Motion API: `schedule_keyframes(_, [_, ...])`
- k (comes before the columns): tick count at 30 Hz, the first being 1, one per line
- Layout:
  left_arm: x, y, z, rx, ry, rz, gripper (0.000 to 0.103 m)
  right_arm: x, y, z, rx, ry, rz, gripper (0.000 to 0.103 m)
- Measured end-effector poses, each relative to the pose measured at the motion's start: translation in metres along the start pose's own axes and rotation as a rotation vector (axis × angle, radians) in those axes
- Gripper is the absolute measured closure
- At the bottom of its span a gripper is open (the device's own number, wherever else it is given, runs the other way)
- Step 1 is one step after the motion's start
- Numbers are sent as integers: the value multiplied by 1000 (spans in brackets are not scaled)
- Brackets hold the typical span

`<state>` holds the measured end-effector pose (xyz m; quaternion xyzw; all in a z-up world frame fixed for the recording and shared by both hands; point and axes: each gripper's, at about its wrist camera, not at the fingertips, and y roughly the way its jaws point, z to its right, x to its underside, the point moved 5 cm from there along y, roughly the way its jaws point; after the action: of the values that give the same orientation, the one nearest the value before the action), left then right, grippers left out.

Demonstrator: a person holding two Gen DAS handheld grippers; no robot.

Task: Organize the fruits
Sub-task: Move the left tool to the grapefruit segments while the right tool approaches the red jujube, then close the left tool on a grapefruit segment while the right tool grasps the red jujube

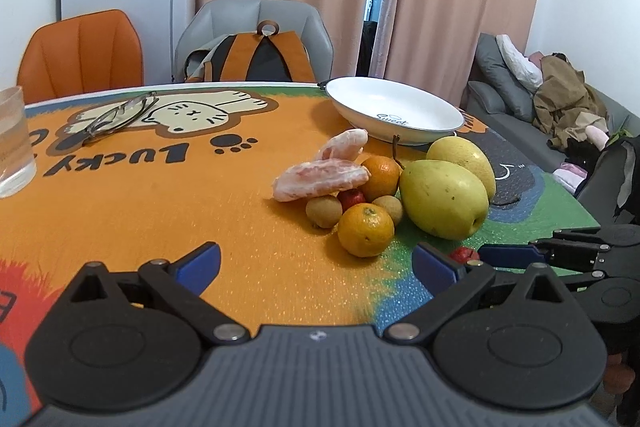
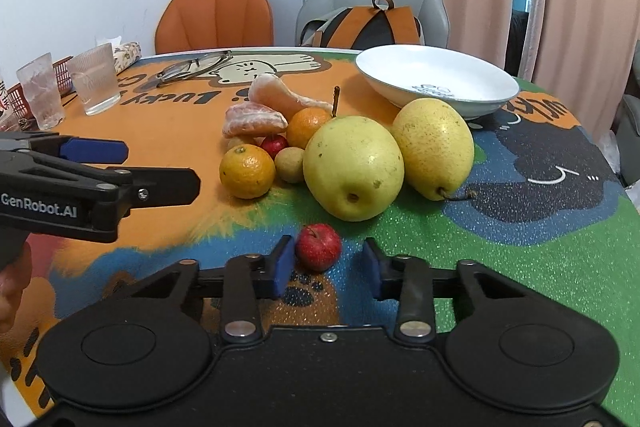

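— Where's that small red fruit (image 2: 319,246)?
— On the bench (image 2: 520,227), between the right tongs (image 2: 328,249). They're partly open: one pad beside it, the other clear.
— And the left tongs (image 1: 316,261)?
— Wide open, empty, marked "GenRobot.AI".
— The heap?
— Two pears (image 2: 354,167), two oranges (image 2: 247,171), another red fruit. One bowl (image 1: 440,107) reads "Sweet"; the mat, "Lucky".

My left gripper (image 1: 316,265) stands open over the orange cartoon-cat tablecloth (image 1: 160,211). Ahead lie a small orange tangerine (image 1: 366,229), two yellow-green pears (image 1: 442,198), peeled pink pomelo segments (image 1: 320,181) and a shallow white bowl (image 1: 394,109).
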<state>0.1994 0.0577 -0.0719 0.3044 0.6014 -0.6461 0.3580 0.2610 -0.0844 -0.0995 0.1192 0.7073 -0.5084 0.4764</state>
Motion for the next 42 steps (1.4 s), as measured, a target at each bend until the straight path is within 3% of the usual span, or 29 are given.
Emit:
schedule_keyframes(15, [-25, 30, 10, 33, 29, -3, 2, -4, -7, 6, -10, -15, 22, 80])
schedule_keyframes(21, [-41, 41, 11, 30, 91, 28, 18, -3, -6, 9, -30, -9, 14, 79])
schedule_keyframes(25, [-50, 47, 10, 47, 127, 38, 33, -3, -5, 11, -42, -6, 11, 79])
schedule_keyframes(33, [-58, 63, 15, 61, 193, 38, 42, -3, -1, 15, -50, 8, 1, 79])
schedule_keyframes(35, [-59, 68, 17, 73, 201, 21, 51, -3, -1, 15, -50, 10, 0, 79])
schedule_keyframes(42, [-65, 79, 16, 90, 196, 0, 52, -3, 0, 16, -49, 17, -8, 79])
